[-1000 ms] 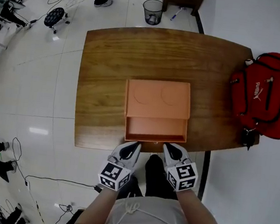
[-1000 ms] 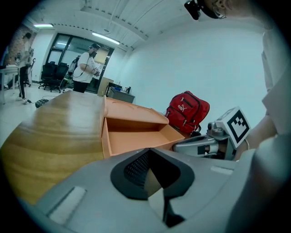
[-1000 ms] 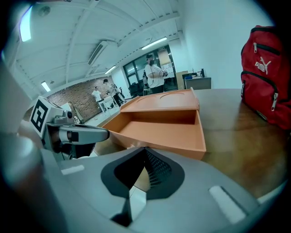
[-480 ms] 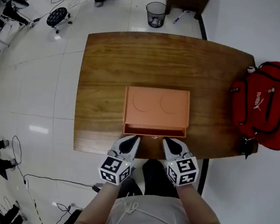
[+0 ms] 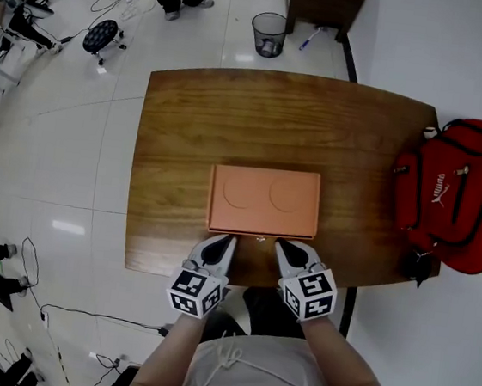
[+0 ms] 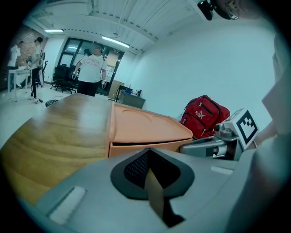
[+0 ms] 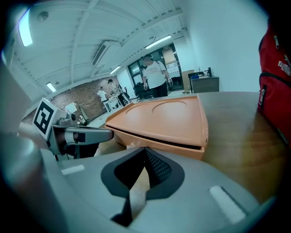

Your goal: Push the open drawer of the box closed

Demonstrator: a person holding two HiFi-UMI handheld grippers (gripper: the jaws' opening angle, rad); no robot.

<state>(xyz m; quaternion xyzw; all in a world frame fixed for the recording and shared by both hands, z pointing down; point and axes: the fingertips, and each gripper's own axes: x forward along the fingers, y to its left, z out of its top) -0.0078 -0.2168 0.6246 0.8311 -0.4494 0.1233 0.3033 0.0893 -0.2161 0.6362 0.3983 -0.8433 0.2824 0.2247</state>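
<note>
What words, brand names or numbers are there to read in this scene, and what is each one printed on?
"PUMA": white brand print on the red backpack; the right gripper view cuts it off at the picture's edge.
Left gripper and right gripper: black-and-white square patterns only, no words.
Orange box: no print, only two circles pressed into its top.
Nothing else here can be read.

Box (image 5: 264,201): plain orange all over.
Table (image 5: 180,120): warm brown, with wood grain you can follow across it.
Bag (image 5: 453,195), at your right: red, with black trim and white lettering.
Your left gripper (image 5: 220,244): pale grey shell, black jaw pads.
Its cube (image 5: 194,293): black-and-white square markers.
Your right gripper (image 5: 291,250): the same colours.
Floor (image 5: 54,166): glossy white tiles.
Bin (image 5: 269,33), far side: black mesh.
</note>
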